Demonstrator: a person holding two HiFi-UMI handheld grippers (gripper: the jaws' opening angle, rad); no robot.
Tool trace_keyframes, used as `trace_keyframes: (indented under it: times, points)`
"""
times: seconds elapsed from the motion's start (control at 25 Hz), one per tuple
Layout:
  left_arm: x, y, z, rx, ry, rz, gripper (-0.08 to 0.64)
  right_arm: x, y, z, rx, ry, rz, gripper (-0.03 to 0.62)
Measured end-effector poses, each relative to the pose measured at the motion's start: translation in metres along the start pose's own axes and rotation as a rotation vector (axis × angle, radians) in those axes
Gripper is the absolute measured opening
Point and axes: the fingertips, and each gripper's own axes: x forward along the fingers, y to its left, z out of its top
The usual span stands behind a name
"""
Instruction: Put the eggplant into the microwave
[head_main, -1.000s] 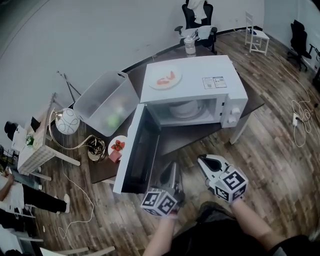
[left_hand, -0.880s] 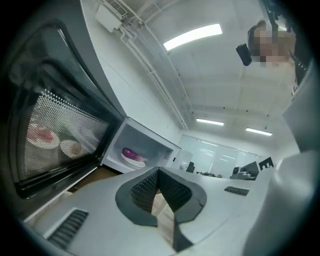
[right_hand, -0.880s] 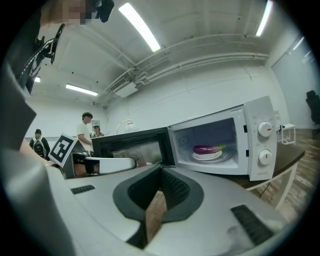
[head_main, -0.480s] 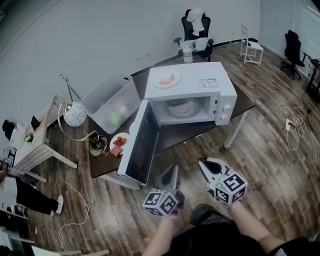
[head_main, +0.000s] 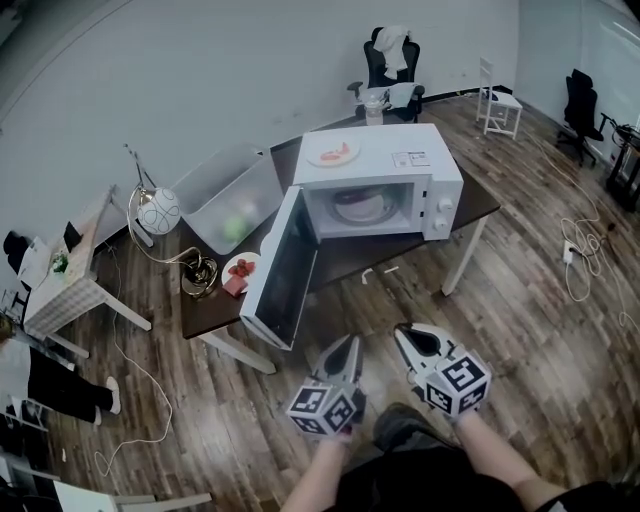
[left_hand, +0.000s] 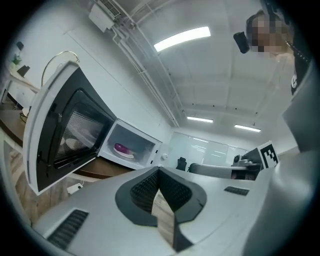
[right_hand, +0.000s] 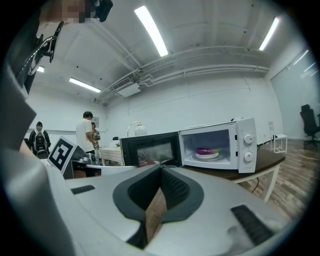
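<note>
As it lies in the microwave (right_hand: 246, 145), the eggplant (right_hand: 206, 150) looks purple

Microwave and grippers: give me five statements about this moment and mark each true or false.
1. The eggplant lies on a dish inside the microwave. True.
2. The microwave's door is closed. False: it stands wide open.
3. The left gripper holds the eggplant. False: its jaws are together on nothing.
4. The right gripper is shut and empty. True.
5. A plate sits on top of the microwave. True.
</note>
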Motion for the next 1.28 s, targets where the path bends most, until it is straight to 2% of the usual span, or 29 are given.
trace_keyframes:
  times: [0.2,0.52,1.28]
  points:
    - [-0.018,-0.011,-0.003,0.021,0.0,-0.011,0.003,-0.013,0.014,-0.004,0.015,-0.007,-0.011,0.0]
    - [-0.04,-0.022,-0.014,0.042,0.009,-0.008,0.003,-0.029,0.035,-0.012,-0.014,0.009,-0.012,0.0]
    - [-0.068,-0.023,-0.026,0.01,0.006,0.028,0.003,-0.047,0.051,-0.03,0.01,0.033,-0.015,0.0]
